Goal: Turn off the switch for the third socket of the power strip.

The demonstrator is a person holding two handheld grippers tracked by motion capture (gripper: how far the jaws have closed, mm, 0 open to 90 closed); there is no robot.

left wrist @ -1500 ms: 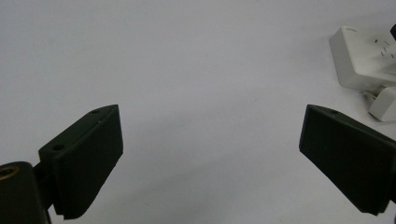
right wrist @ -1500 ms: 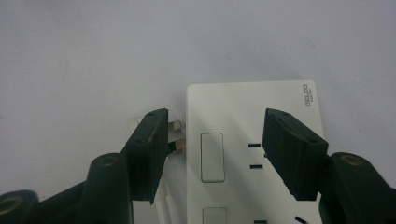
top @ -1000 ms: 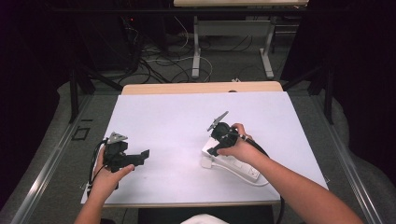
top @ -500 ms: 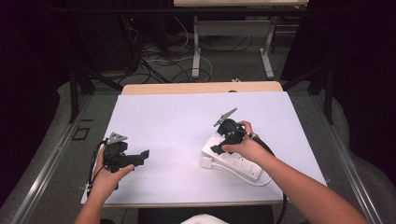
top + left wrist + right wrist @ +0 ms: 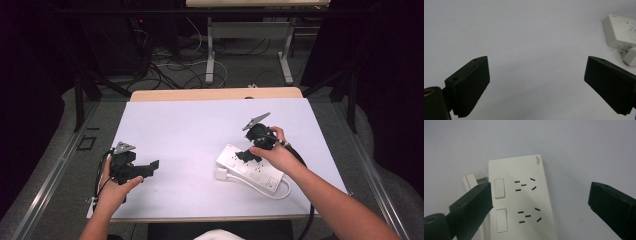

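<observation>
Your right gripper (image 5: pixel 248 154) hangs over the white power strip (image 5: pixel 250 169), lower right of the high view. Its jaws have just been opening and now stand spread wide; in the right gripper view they straddle the strip without touching it. The strip lies flat on the white table (image 5: pixel 200 130), released. A small white plug (image 5: pixel 220 174) sits just beside its near-left edge; whether it is fully seated cannot be told. Your left gripper (image 5: pixel 150 167), lower left, is spread and holds nothing. No containers are present.
</observation>
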